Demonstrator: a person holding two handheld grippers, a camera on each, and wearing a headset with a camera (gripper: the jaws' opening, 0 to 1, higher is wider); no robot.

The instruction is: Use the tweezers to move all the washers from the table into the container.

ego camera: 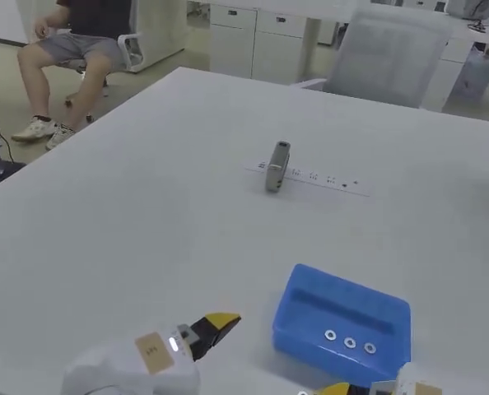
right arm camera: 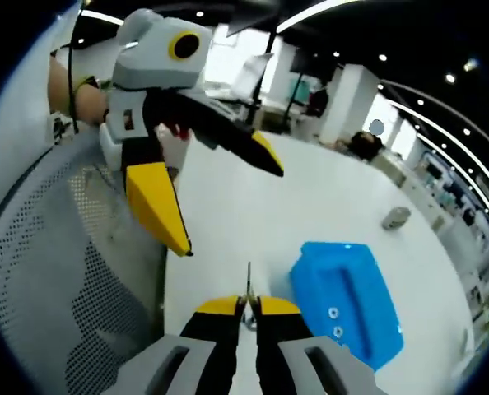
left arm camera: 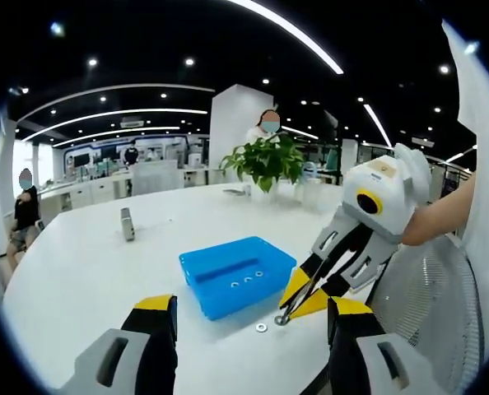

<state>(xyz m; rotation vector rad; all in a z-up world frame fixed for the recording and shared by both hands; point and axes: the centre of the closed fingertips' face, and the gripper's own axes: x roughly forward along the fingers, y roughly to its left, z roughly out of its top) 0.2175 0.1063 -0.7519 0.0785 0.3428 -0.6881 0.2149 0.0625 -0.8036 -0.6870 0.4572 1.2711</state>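
Open-plan office, broad white worktop [ego camera: 146,206]. Blue container [ego camera: 351,285] near the front edge, three washers [ego camera: 349,342] already inside. Left gripper [left arm camera: 251,304] spread wide, empty. Right gripper [right arm camera: 248,306] clamped on tweezers [right arm camera: 249,284], tips just beside one loose washer [left arm camera: 262,327] on the worktop by the container. Probably light, thin, stiff, slick. Best pinched across the ring, one tip through the hole; liable to skid or flick away.

Open-plan office, large white table [ego camera: 146,206] with a power strip [ego camera: 327,177], swivel chair [ego camera: 384,53], white cabinets [ego camera: 253,41], a person [ego camera: 72,49] seated off to the side, potted plant [left arm camera: 265,160], black ceiling [left arm camera: 187,25] with spotlights [left arm camera: 92,62] and long light strips [left arm camera: 290,33], more desks [left arm camera: 88,189] far behind.
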